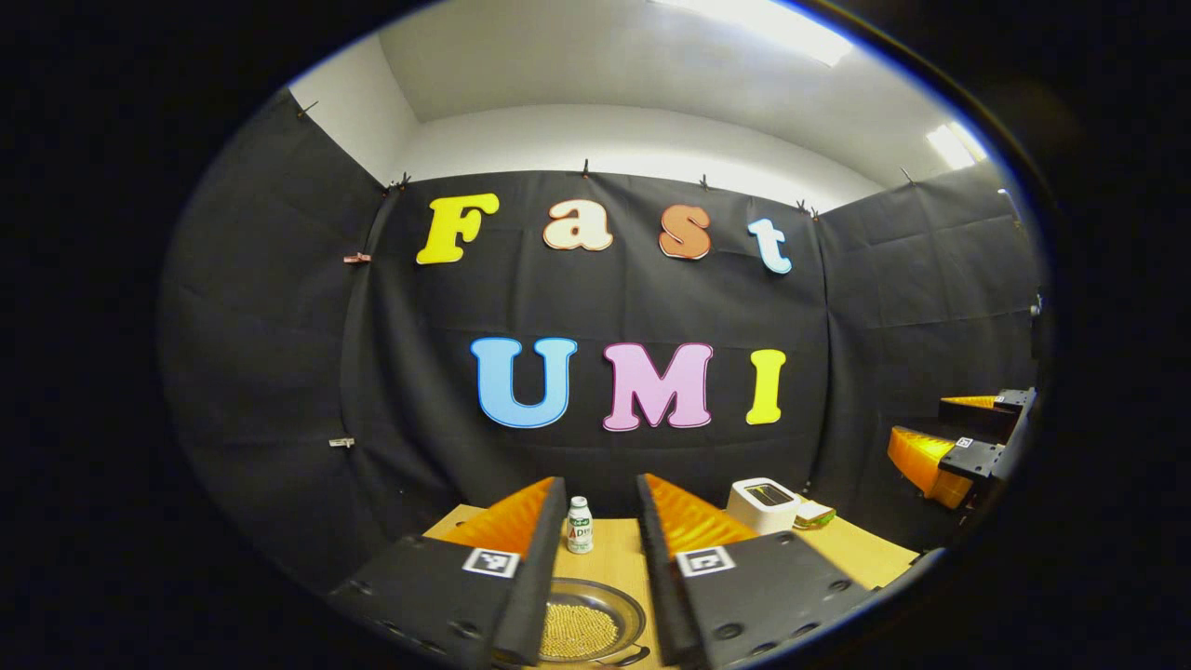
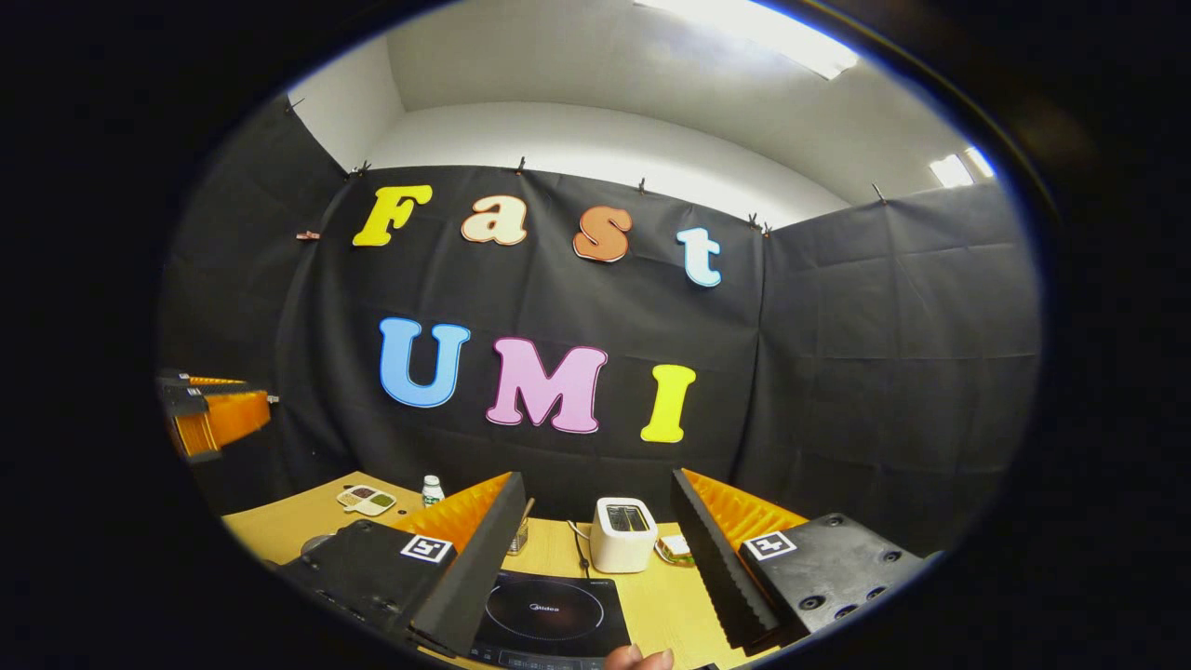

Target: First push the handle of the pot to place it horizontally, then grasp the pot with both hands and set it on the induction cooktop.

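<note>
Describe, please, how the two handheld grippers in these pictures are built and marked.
The left gripper and the right gripper look alike: each has two wedge-shaped fingers with ribbed inner faces, mounted on flat black blocks with round screw holes. Every block carries a small square black-and-white marker tag. No cables or sleeves can be made out.

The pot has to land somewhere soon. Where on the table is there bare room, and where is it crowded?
The cooktop has a bare glass top between the right gripper fingers. Bare wood lies between the bottle and the pot, under the left gripper. It is crowded behind the cooktop around the toaster.
</note>
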Available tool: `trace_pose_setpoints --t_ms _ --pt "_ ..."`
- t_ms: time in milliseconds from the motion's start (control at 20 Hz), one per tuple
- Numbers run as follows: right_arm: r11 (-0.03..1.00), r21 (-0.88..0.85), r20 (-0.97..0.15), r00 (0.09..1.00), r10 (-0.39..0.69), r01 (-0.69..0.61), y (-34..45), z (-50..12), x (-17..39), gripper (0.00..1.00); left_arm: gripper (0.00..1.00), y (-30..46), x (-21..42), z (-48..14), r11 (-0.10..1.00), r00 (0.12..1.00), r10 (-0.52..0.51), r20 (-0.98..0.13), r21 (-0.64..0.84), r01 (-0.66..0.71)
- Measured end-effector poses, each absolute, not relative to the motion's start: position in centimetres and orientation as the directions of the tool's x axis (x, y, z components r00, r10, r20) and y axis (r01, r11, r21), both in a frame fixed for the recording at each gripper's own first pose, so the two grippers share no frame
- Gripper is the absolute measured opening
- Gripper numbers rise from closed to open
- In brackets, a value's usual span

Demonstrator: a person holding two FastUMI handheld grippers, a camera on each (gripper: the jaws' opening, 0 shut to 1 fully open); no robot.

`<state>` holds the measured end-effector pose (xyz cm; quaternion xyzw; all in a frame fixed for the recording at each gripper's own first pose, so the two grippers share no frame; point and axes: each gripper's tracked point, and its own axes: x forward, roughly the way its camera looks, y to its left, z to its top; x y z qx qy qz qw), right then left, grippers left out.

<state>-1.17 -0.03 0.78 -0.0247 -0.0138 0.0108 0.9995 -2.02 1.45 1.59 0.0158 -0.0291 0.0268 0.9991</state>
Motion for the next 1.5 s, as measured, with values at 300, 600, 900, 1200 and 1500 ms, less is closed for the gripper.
trace_pose_setpoints --t_ms 300,600,900,1200,1500 --pt "0.999 -0.043 0.04 0.999 0.028 -0.027 0.3 1.1 -1.3 0.98 0.07 -0.6 -2.3 -2.3 0.996 0.992 -0.084 -0.09 0.005 0.085" --pt "0.999 -0.036 0.023 0.999 0.036 -0.035 0.3 0.4 -1.2 0.97 0.05 -0.6 -2.8 -12.1 0.978 0.874 -0.202 -0.441 -0.137 0.156" --pt "0.999 -0.042 0.015 1.0 0.011 -0.01 -0.9 -0.1 -0.9 0.98 0.05 2.0 -5.0 -23.0 0.976 0.694 -0.212 -0.688 -0.114 0.185" --pt "0.998 -0.054 -0.002 1.0 -0.025 0.025 -2.3 -0.9 -1.0 0.98 0.06 2.6 -8.1 -32.1 0.958 0.415 -0.239 -0.878 -0.143 0.249" --pt "0.997 -0.065 -0.019 0.998 -0.054 0.052 -3.3 -1.3 -0.8 0.98 0.05 2.8 -8.6 -38.0 0.945 0.202 -0.224 -0.953 -0.162 0.283"
